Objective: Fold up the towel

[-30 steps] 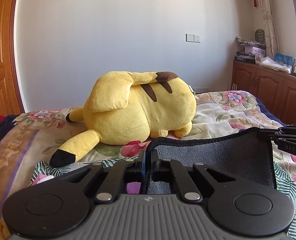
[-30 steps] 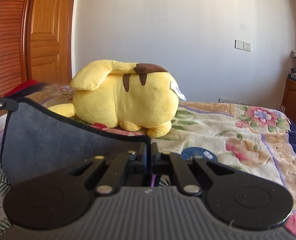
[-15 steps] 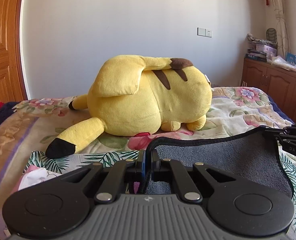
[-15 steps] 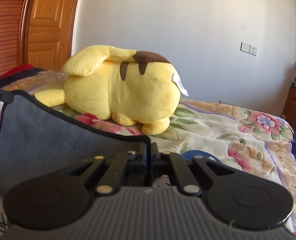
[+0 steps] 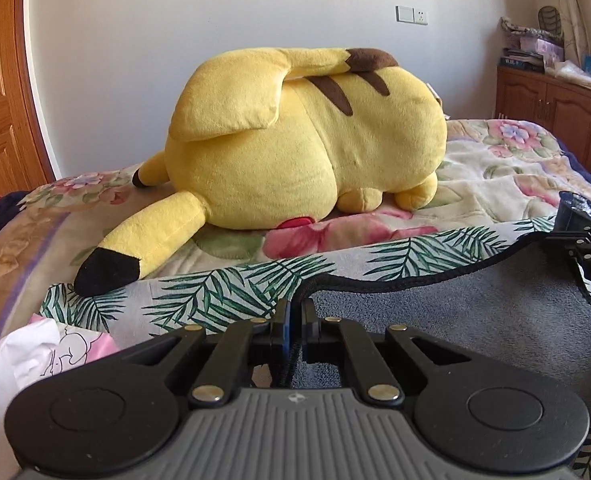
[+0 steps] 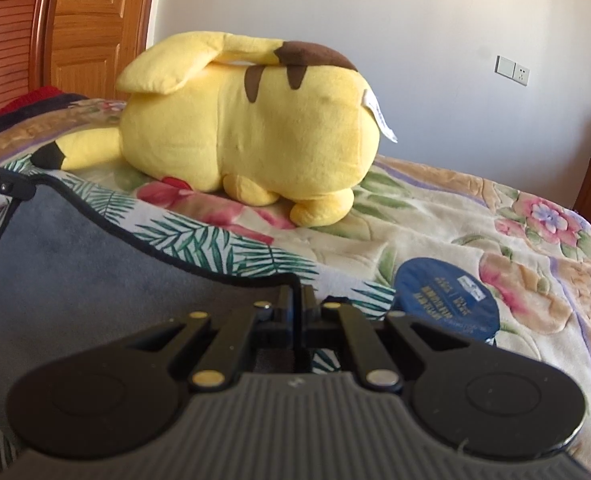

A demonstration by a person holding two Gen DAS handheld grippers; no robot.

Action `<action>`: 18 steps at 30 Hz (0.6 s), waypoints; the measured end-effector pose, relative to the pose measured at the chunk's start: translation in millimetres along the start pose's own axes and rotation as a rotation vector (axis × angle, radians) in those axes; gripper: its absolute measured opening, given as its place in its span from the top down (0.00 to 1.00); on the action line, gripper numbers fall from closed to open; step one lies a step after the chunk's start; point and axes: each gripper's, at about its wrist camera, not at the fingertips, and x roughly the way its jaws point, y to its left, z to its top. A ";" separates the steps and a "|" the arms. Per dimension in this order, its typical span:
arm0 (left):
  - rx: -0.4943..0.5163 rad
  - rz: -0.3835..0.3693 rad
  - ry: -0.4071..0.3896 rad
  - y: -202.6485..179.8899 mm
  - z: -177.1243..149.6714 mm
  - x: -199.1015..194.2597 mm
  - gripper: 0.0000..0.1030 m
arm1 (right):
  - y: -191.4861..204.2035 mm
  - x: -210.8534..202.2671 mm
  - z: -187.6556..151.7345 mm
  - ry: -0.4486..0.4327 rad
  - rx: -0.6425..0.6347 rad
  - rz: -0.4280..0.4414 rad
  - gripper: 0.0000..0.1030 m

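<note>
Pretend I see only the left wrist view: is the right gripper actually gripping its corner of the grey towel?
Observer: Yes. The right gripper has its jaws closed on the grey towel at a hemmed corner.
Operator: Anything on the bed beside it?
Observer: A round blue printed disc lies on the floral blanket, just right of that gripper.

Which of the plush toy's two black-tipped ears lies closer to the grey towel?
The long yellow ear stretched forward toward the grey towel; the other ear pokes out behind the head.
</note>
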 end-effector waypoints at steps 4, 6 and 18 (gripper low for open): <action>-0.004 0.015 0.019 2.7 -0.5 5.2 1.00 | -2.4 5.3 -2.9 0.034 0.021 -0.005 0.96; -0.011 0.015 0.018 4.0 -0.4 1.8 0.89 | -2.4 3.6 -2.9 0.036 0.022 -0.008 0.95; -0.026 -0.002 0.019 -2.4 9.1 -46.0 0.49 | -8.7 -41.2 8.3 0.045 0.094 -0.008 0.82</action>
